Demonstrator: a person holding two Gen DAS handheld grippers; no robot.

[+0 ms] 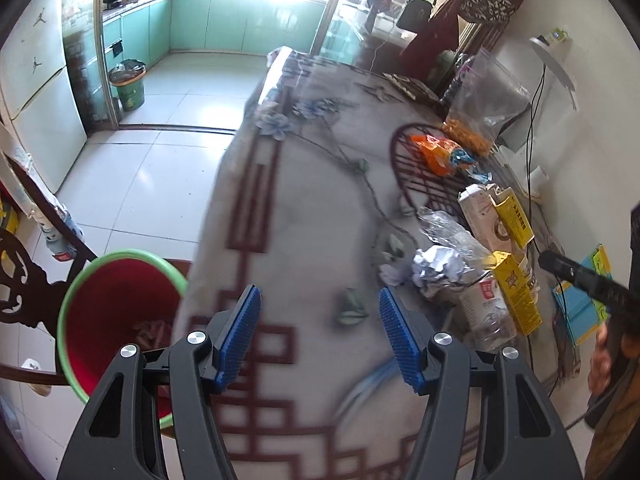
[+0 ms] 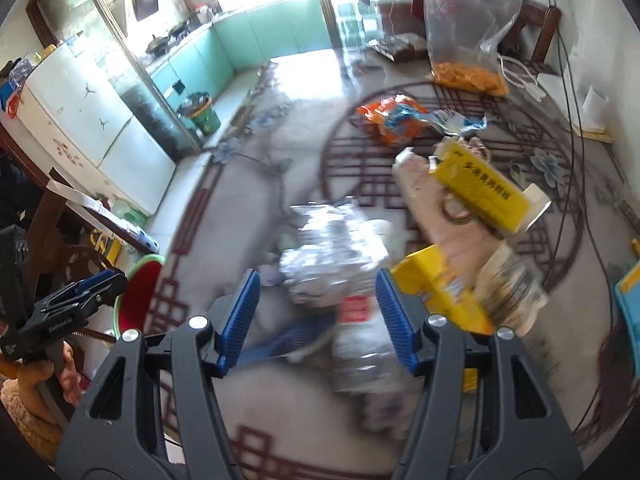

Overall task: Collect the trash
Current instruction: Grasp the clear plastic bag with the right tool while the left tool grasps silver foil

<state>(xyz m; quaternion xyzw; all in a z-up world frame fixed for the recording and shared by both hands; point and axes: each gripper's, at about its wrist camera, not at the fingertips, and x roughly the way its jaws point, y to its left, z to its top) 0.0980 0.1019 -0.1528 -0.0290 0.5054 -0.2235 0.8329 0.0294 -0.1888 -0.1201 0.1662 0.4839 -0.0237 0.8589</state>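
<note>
My left gripper (image 1: 320, 328) hangs open over the patterned tablecloth (image 1: 320, 200), with nothing between its blue pads. Left of it, below the table edge, stands a red bin with a green rim (image 1: 116, 312). The trash pile lies to its right: crumpled paper (image 1: 438, 266), a crushed clear bottle (image 1: 486, 312), yellow boxes (image 1: 516, 292), a carton (image 1: 484, 216) and an orange wrapper (image 1: 438, 152). My right gripper (image 2: 318, 316) is open above that pile, blurred. The bottle (image 2: 360, 340) lies under its jaws, and the pads do not press on it. The red bin (image 2: 138, 296) shows at the left.
A clear bag of orange snacks (image 1: 480, 112) stands at the back right of the table, near black cables (image 1: 532, 140). A dark carved chair (image 1: 24, 292) stands left of the bin. A green waste bin (image 1: 128, 88) sits on the kitchen floor. A hand holds the left gripper (image 2: 102, 286).
</note>
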